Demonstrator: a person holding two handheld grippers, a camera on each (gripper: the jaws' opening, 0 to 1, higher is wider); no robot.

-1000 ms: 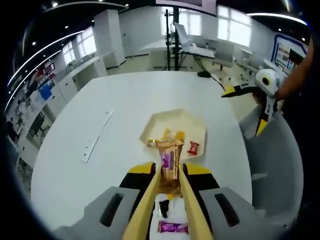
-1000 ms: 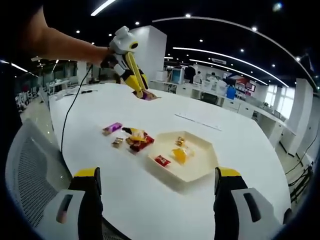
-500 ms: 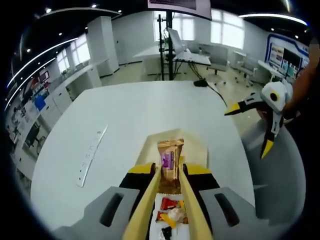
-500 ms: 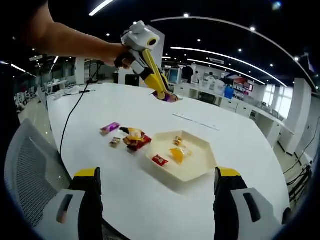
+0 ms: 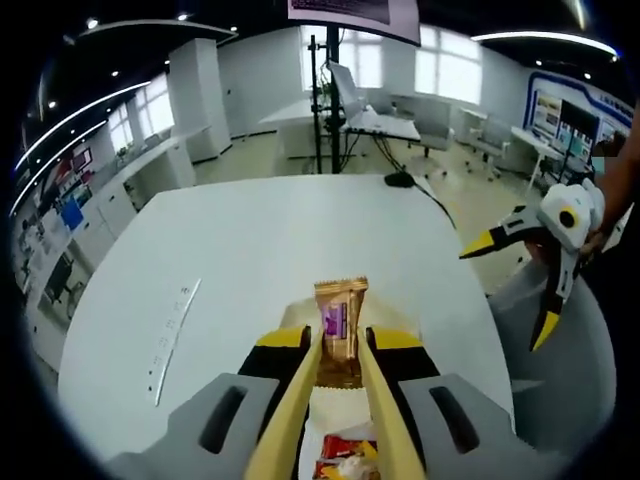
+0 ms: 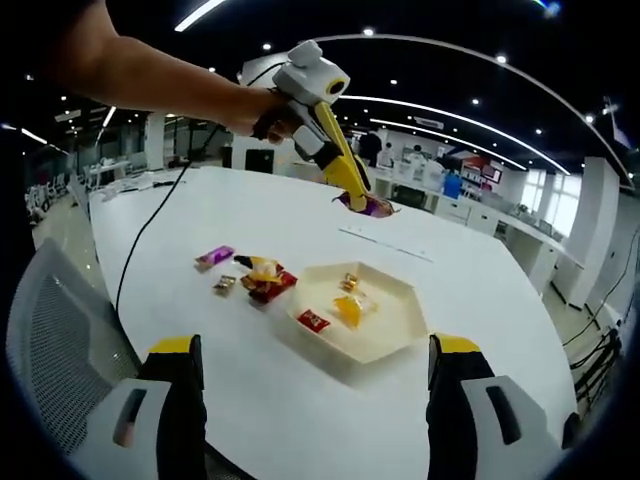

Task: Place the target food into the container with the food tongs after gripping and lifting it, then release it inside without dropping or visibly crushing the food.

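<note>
Wrapper of crinkled gold foil, purple label, long axis along my tongs: snack bar [image 5: 339, 328] pinched in my left gripper [image 5: 340, 362] | lifted over the white hexagonal tray [image 6: 390, 345], farther across than a second ago | my right gripper [image 6: 312, 352] spread wide, holding nothing, above round white table [image 6: 200, 230].

My tongs' jaws cover the brown wrapper's [image 5: 339, 333] lower sides; tray sweets [image 5: 345, 462] cut off at bottom edge.
</note>
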